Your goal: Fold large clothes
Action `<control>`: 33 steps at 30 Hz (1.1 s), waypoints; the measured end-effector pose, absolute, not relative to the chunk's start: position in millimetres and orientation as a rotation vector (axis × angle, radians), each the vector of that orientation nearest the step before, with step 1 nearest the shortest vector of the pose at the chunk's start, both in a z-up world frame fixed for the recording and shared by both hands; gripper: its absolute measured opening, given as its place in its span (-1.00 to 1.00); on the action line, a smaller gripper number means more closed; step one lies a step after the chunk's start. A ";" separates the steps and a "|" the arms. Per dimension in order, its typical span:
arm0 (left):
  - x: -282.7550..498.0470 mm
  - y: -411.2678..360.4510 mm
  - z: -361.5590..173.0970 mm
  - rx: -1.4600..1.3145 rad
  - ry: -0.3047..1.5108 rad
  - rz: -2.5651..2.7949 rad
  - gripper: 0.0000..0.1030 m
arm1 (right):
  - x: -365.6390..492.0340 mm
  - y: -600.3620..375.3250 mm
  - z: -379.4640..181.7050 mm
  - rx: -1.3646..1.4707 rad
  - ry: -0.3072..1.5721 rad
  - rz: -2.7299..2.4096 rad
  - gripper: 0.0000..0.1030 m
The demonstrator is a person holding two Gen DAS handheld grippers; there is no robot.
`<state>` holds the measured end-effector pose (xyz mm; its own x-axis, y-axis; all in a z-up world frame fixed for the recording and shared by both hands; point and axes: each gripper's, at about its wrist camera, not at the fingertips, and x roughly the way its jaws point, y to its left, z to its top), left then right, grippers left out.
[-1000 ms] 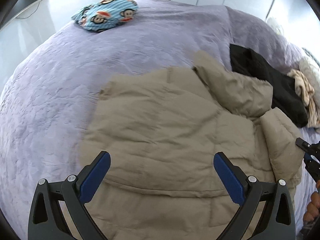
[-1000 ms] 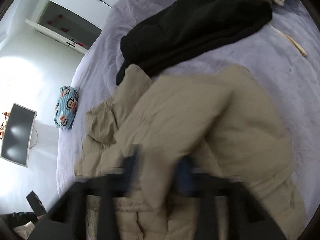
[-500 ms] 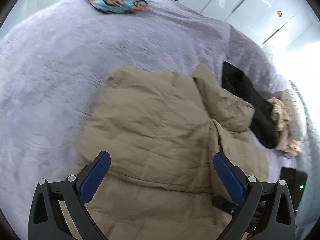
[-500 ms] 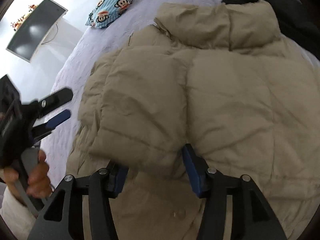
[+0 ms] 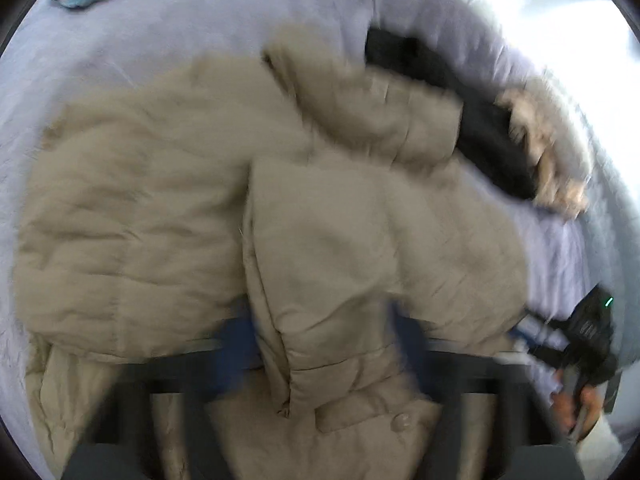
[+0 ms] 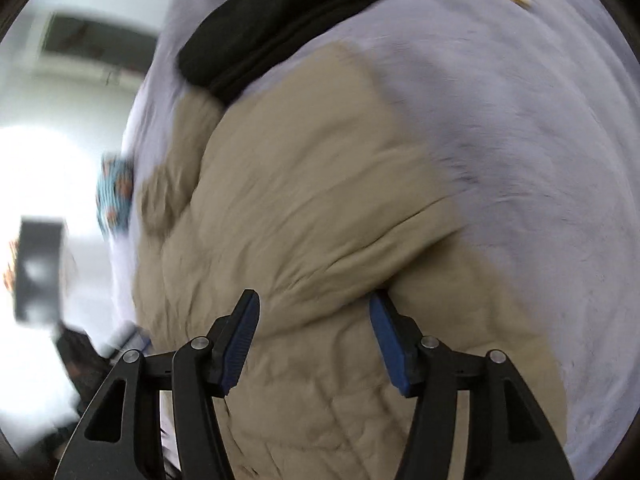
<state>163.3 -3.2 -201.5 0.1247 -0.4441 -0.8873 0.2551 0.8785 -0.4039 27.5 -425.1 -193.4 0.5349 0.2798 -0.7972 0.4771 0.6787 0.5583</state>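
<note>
Left gripper (image 5: 320,344) pinches the beige coat's (image 5: 168,200) front flap, likely to fold it. Right gripper (image 6: 314,344) half open, straddling coat, gripping nothing.

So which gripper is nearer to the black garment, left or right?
Cannot say for certain. The left gripper sits at the beige jacket front; the right gripper sits at its side. The black garment lies beyond both.

A lavender bedspread (image 5: 224,12) covers the bed (blurred), with white walls (image 6: 84,104) glaring bright beyond.
</note>
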 end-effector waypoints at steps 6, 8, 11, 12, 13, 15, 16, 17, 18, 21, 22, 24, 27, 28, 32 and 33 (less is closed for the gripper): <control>163.5 -19.7 -175.4 -0.022 1.209 -0.493 -0.77 | 21.1 -448.1 -203.6 0.997 0.937 -0.199 -0.88; 174.6 -19.9 -176.4 0.003 1.202 -0.469 -0.77 | 28.1 -444.2 -205.8 1.004 0.924 -0.176 -0.88; 185.4 -16.4 -195.7 0.008 1.247 -0.443 -0.77 | 46.4 -429.8 -216.3 0.940 0.941 -0.166 -0.89; 184.6 -13.2 -201.2 0.004 1.261 -0.442 -0.77 | 48.6 -429.0 -219.8 0.907 0.963 -0.179 -0.89; 182.2 -13.3 -204.4 0.009 1.261 -0.441 -0.77 | 50.3 -429.0 -227.9 0.907 0.986 -0.194 -0.89; 176.7 -11.7 -203.5 0.020 1.242 -0.437 -0.76 | 46.8 -431.7 -234.9 0.941 0.988 -0.189 -0.88; 175.8 -12.4 -201.5 0.020 1.232 -0.427 -0.71 | 43.3 -435.0 -235.8 0.950 0.989 -0.176 -0.88; 173.8 -9.3 -196.8 0.025 1.221 -0.406 -0.54 | 42.6 -436.0 -235.6 0.952 0.995 -0.166 -0.80; 171.9 -5.7 -191.2 0.037 1.207 -0.370 -0.41 | 39.9 -437.8 -233.6 0.954 1.008 -0.151 -0.73; 166.1 23.4 -165.8 0.013 1.110 -0.282 0.20 | 29.9 -439.7 -219.9 0.898 1.060 -0.138 -0.19; 164.1 33.7 -156.7 -0.008 1.081 -0.276 0.20 | 22.4 -437.9 -208.5 0.852 1.066 -0.132 -0.04; 165.3 46.3 -145.5 -0.030 1.067 -0.284 0.20 | 10.8 -431.8 -187.2 0.766 1.038 -0.137 0.04; 168.7 37.3 -140.7 -0.015 1.065 -0.332 0.20 | 3.7 -425.2 -152.2 0.623 0.952 -0.157 -0.41; 170.2 27.0 -142.2 -0.003 1.067 -0.352 0.20 | 4.0 -423.7 -141.2 0.553 0.926 -0.185 -0.62; 168.5 -13.8 -149.9 0.002 1.076 -0.418 0.20 | 33.5 -428.0 -137.2 0.456 0.928 -0.249 -0.80; 169.0 -25.1 -156.3 0.019 1.071 -0.421 0.20 | 40.8 -429.7 -140.2 0.456 0.935 -0.243 -0.80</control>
<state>169.0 -25.1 -156.3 0.4077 -0.3247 -0.8534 0.3426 0.9207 -0.1867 40.8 -429.7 -140.2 0.5764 -0.0057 -0.8171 0.3928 0.8788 0.2710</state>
